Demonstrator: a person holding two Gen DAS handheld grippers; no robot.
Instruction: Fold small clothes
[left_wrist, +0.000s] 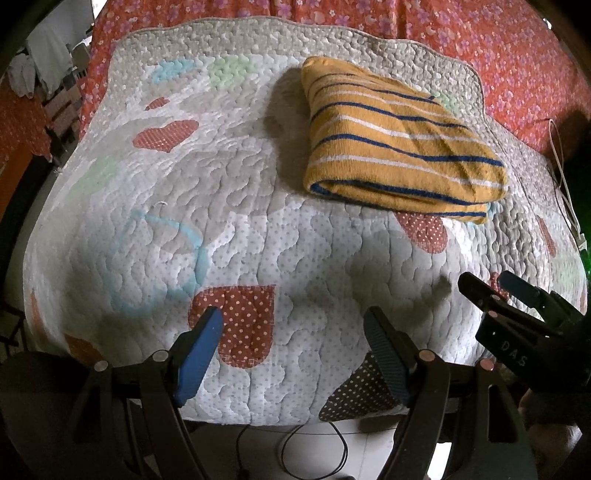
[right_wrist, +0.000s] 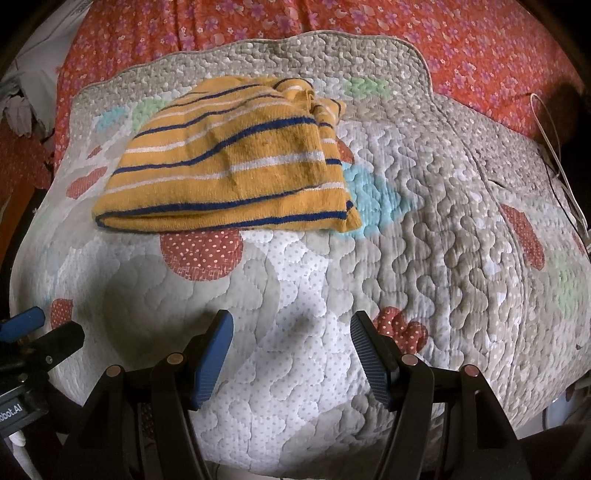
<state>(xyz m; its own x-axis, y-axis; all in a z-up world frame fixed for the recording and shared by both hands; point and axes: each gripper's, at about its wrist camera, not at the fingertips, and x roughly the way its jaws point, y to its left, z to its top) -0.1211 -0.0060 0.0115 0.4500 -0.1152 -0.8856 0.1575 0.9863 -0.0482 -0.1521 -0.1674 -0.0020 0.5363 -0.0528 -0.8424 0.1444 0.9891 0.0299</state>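
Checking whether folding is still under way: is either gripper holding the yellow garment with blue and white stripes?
No, the yellow striped garment lies folded on the quilt, apart from the open, empty right gripper and left gripper.

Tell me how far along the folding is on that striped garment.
Done, by the look of it: the yellow striped garment lies in a compact stacked fold on the quilt, though its far right corner looks bunched. In hand: nothing. The left hand-held gripper and right hand-held gripper are both open, empty, hovering short of it. Left: perhaps tidying that corner; no other clothes show.
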